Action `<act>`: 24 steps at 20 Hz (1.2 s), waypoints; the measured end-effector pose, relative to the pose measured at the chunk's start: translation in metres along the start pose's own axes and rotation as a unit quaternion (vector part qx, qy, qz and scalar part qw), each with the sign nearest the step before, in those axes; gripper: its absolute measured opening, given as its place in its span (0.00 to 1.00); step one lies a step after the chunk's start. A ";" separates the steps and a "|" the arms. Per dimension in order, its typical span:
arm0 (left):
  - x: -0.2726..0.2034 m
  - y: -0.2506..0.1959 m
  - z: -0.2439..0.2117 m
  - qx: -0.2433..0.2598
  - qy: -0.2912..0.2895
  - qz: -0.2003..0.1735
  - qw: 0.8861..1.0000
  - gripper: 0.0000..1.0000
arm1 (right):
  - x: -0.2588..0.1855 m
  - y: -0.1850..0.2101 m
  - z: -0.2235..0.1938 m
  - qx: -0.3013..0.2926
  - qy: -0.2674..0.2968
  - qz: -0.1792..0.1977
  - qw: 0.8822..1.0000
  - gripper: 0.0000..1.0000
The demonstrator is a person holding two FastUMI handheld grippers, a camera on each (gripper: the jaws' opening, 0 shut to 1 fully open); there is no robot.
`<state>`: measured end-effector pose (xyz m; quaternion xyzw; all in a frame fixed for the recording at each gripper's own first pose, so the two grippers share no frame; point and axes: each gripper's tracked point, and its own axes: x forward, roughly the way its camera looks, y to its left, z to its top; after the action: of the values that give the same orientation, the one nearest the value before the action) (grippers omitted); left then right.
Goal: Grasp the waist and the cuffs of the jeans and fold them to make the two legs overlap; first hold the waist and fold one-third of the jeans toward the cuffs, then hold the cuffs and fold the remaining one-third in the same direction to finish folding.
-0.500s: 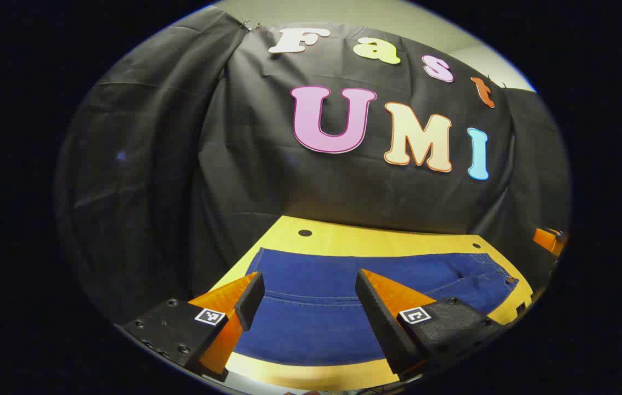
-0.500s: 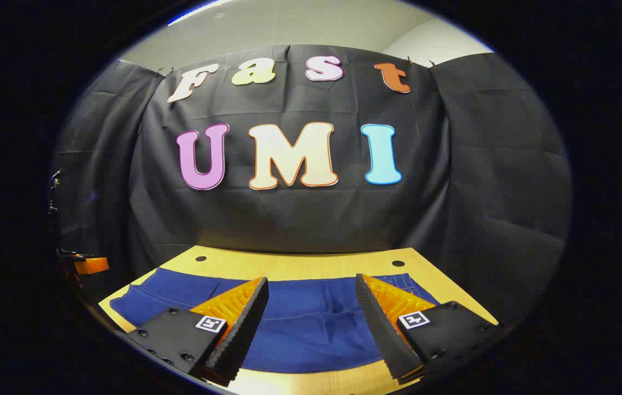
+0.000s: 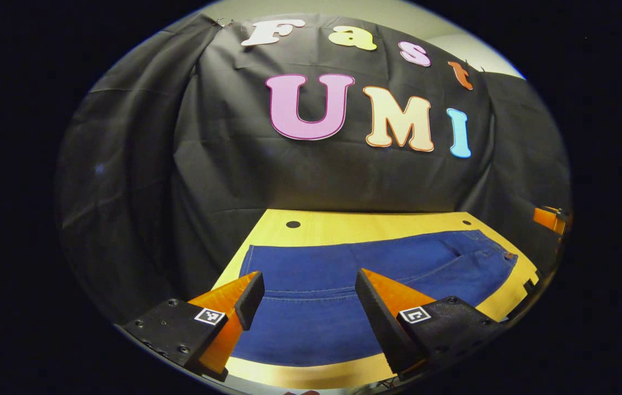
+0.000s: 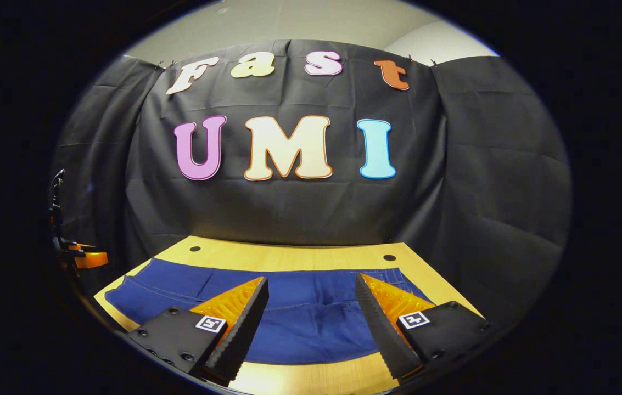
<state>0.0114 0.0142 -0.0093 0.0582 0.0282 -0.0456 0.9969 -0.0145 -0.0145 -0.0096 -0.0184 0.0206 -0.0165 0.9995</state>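
Note:
Blue jeans point(image 3: 343, 285) lie flat across the yellow wooden table point(image 3: 365, 226), spread sideways. In the left gripper view the cuff end is at the left and the waist with a button at the far right. My left gripper point(image 3: 308, 285) hovers open above the leg part near the cuffs, holding nothing. In the right gripper view the jeans point(image 4: 300, 307) stretch from left to right, the waist end at the right. My right gripper point(image 4: 311, 288) hangs open over the upper part of the jeans, nothing between its fingers.
The black cloth wall stands close behind the table. Two round holes point(image 3: 293, 224) mark the table's far edge. The other gripper shows at the right edge of the left gripper view point(image 3: 549, 218) and at the left edge of the right gripper view point(image 4: 83, 257).
Both grippers have tipped slightly, so more of the table and jeans shows. The jeans have not moved. Both grippers stay open.

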 end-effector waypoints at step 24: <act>-0.047 0.054 -0.197 0.291 0.438 -0.273 0.806 0.95 | -0.029 0.012 -0.060 -0.051 0.079 0.021 0.995 0.99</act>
<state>-0.0404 0.0949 -0.1952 0.3492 0.4617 -0.2914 0.7616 -0.0460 -0.0033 -0.0687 -0.0676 0.1004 0.0044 0.9926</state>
